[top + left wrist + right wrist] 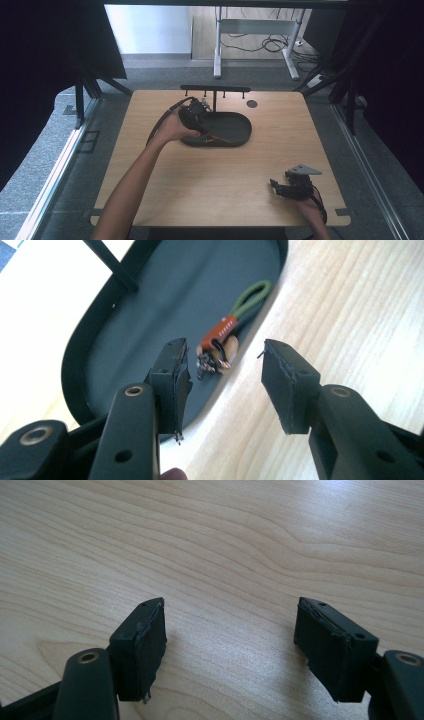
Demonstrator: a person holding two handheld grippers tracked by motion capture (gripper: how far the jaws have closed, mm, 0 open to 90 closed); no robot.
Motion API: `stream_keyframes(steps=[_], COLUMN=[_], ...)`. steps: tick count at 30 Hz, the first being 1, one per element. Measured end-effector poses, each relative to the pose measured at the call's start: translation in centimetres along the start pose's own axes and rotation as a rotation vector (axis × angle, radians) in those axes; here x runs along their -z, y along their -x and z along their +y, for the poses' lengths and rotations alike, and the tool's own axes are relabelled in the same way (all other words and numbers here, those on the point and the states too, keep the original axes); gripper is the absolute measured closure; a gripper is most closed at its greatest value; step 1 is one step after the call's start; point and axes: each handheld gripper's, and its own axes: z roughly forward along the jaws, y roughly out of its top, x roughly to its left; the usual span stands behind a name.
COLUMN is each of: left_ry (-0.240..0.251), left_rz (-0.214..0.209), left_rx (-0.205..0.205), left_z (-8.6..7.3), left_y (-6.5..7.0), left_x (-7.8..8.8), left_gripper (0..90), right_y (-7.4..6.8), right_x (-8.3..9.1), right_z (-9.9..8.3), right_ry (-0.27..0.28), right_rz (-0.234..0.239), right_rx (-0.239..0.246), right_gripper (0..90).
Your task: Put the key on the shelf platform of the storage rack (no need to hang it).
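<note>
Item: wooden table [210,185], pale grain, on grey carpet. At its twelve o'clock we log a black oval tray [235,127] holding a keyring [227,337] with green loop. Left gripper [225,380] above it, jaws apart, empty. Right gripper [280,187] at five o'clock, jaws apart, empty.

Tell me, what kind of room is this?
Probably a lab or test workspace: a pale wooden table boxed in by black curtains, grey carpet floor, and a white desk frame with loose cables behind.
</note>
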Motion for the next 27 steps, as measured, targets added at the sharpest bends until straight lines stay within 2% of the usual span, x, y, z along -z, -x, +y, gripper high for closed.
stream_keyframes(steps=[3,9,15,17,19,20,23,27], left_ry=[0.004,0.048,0.062,0.074,0.062,0.062,0.063,0.051], left_rz=[-0.003,-0.016,-0.028,-0.047,-0.051,-0.051,-0.07,-0.058], left_rx=[-0.005,-0.005,-0.005,0.008,0.015,0.015,0.043,0.074], left_z=[-1.0,-3.2,-5.5,-6.4,-7.7,-7.7,-9.0,-10.9], left_y=[0.5,1.4,2.8,3.2,3.7,3.7,3.9,4.3], left_x=[0.4,1.0,1.1,0.8,0.1,0.1,-0.5,-1.1], left_gripper=[53.4,53.1,52.6,52.7,52.5,52.5,51.8,51.4], right_y=[0.0,-0.1,-0.2,-0.2,-0.1,-0.2,-0.2,-0.2], right_x=[0.0,-0.1,-0.1,-0.1,-0.1,0.0,0.0,0.0], right_z=[0.0,0.0,0.1,0.1,0.1,0.0,0.0,0.1], right_ry=[0.0,-0.001,-0.003,-0.004,-0.002,-0.003,-0.005,-0.005], right_rz=[-0.001,-0.005,-0.003,0.0,0.002,0.002,0.002,0.001], right_rx=[0.001,0.004,0.002,0.004,0.005,0.002,0.001,0.0], right_gripper=[29.6,29.4,29.4,29.4,29.4,29.4,29.4,29.4])
